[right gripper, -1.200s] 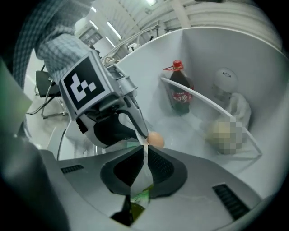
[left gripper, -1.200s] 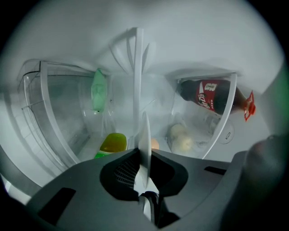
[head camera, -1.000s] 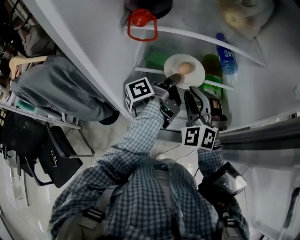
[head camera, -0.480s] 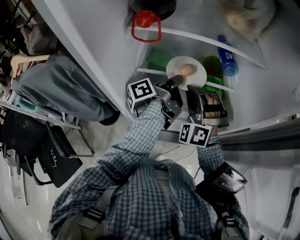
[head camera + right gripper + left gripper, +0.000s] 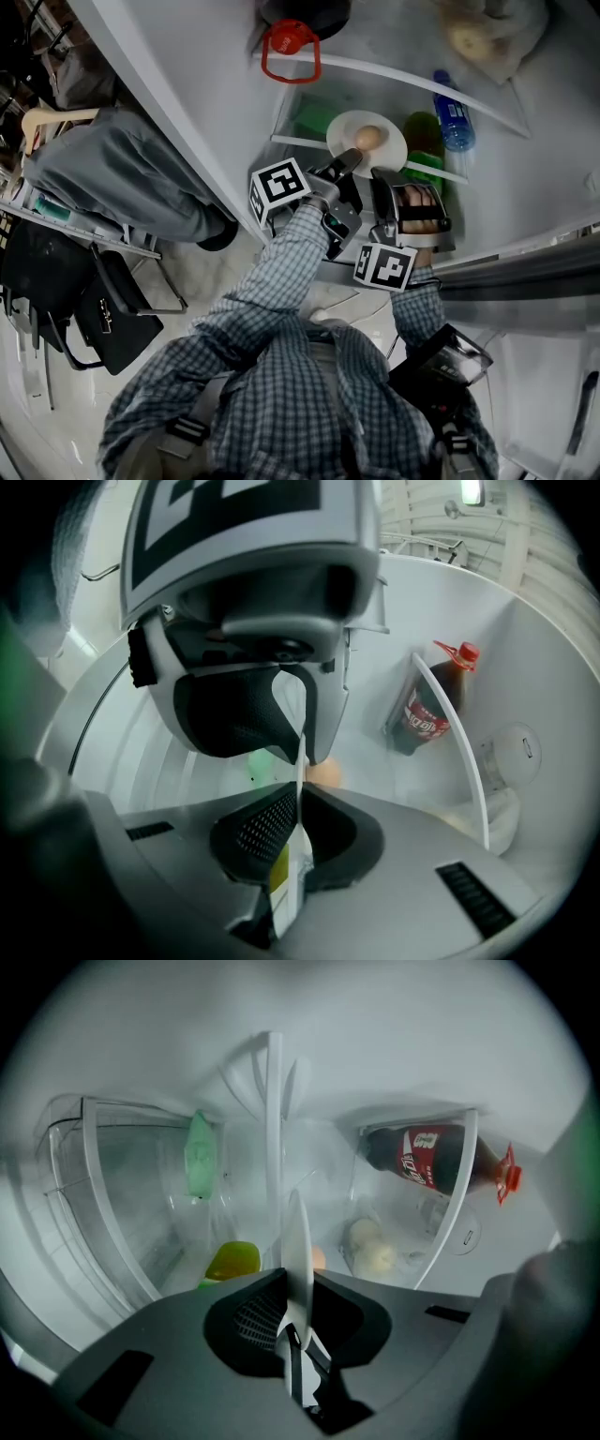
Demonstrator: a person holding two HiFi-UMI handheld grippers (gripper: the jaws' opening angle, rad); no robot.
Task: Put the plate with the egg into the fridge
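Observation:
A white plate (image 5: 349, 133) carrying a brown egg (image 5: 368, 137) hangs level inside the open fridge, above a shelf (image 5: 375, 67). My left gripper (image 5: 352, 157) is shut on the plate's near rim. In the left gripper view the plate (image 5: 298, 1241) shows edge-on between the pads, with the egg (image 5: 319, 1258) peeking out beside it. My right gripper (image 5: 382, 180) sits just right of the left one. Its jaws have just been closing, and in the right gripper view the plate rim (image 5: 302, 761) is pinched between them, under the left gripper (image 5: 302, 747).
Inside the fridge are a red-capped cola bottle (image 5: 427, 1162), a blue-capped water bottle (image 5: 453, 117), a green bottle (image 5: 422, 141), a yellow-green fruit (image 5: 232, 1260) and a bag of food (image 5: 483, 33). The fridge door (image 5: 159, 103) stands open at the left, with a person (image 5: 112, 178) beyond it.
The right gripper has rolled, its marker cube has swung left, and its jaws have closed onto the plate's rim. The left gripper and plate have stayed put.

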